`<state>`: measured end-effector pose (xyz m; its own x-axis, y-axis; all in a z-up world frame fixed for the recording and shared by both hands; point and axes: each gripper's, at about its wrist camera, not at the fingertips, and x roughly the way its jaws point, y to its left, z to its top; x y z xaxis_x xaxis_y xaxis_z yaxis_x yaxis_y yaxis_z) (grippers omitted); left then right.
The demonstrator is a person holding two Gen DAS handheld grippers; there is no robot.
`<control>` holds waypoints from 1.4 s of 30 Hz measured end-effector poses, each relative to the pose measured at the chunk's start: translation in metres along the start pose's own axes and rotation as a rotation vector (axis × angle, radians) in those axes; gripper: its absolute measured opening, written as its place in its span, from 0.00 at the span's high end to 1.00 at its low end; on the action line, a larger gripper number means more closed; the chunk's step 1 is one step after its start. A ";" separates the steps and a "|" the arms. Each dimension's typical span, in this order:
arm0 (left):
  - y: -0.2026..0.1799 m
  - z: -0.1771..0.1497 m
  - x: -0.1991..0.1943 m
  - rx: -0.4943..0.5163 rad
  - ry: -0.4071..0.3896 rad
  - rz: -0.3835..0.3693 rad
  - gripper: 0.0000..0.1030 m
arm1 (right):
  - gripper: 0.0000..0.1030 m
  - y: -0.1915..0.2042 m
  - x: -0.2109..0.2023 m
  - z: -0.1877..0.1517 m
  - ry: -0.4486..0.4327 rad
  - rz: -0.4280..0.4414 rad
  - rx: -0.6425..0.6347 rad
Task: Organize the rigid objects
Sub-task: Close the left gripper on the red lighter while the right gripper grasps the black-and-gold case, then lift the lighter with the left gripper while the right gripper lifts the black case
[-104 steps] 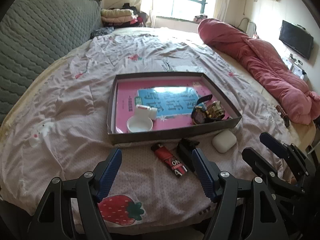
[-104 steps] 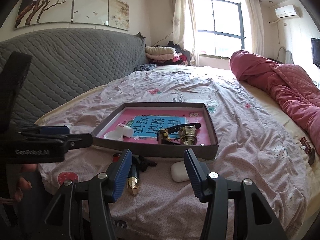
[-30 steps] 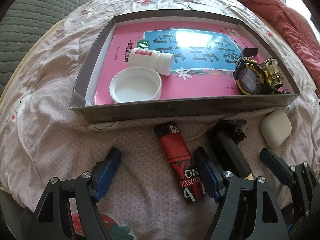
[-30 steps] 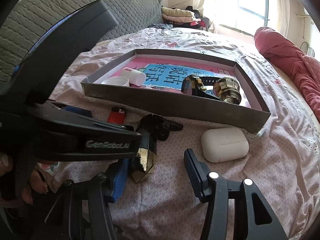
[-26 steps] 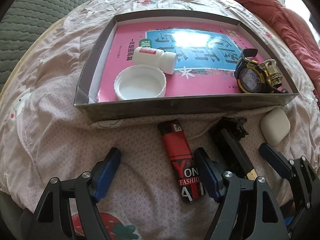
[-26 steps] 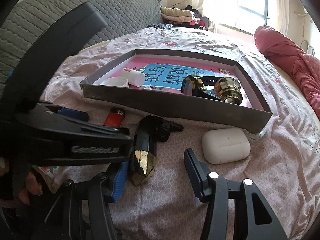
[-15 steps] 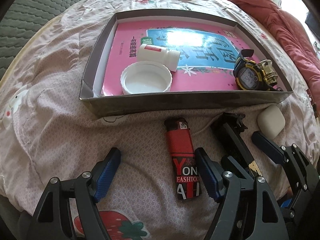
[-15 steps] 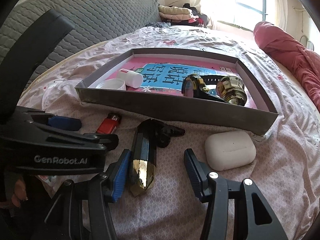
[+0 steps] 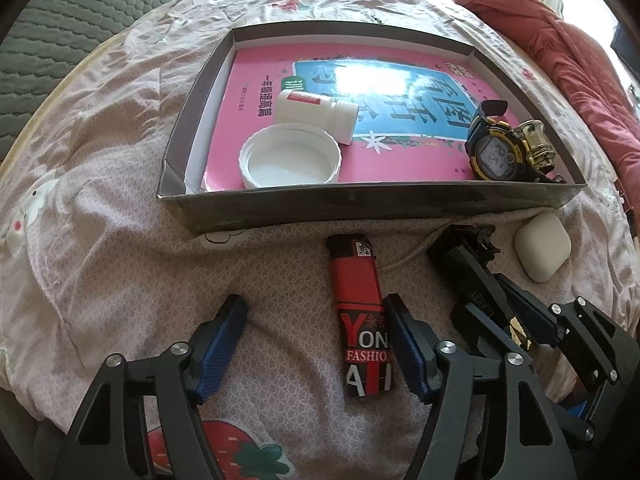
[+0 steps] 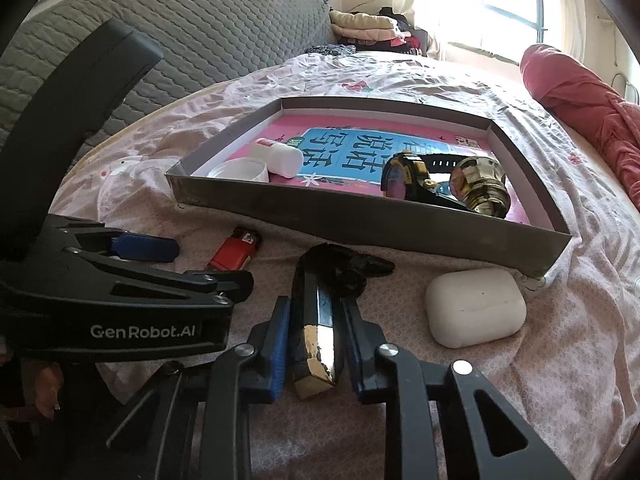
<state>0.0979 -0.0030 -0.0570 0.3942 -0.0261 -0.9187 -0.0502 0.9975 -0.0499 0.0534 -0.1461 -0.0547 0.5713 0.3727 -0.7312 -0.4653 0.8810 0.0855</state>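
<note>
On the bed before the cardboard tray (image 9: 360, 210), the right gripper (image 10: 316, 328) is clamped across a stiff, glossy, probably slippery black-and-gold faceted case (image 10: 320, 320), while the left gripper (image 9: 312, 344), jaws closing, straddles the light, rigid red lighter (image 9: 360, 312), best pinched mid-body.

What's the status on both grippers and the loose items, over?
Right gripper shut on black-and-gold lipstick. Left gripper closing around red lighter, pads not yet pressing. White earbud case loose beside tray. Nothing in the way.
</note>
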 end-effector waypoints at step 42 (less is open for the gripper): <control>0.024 -0.025 -0.041 -0.047 -0.048 -0.149 0.78 | 0.75 -0.014 -0.028 -0.008 -0.046 0.107 0.062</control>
<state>0.0576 0.0206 -0.0298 0.4438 -0.1695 -0.8799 -0.0302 0.9785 -0.2038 0.0389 -0.1709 -0.0407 0.5521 0.4769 -0.6839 -0.4832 0.8515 0.2037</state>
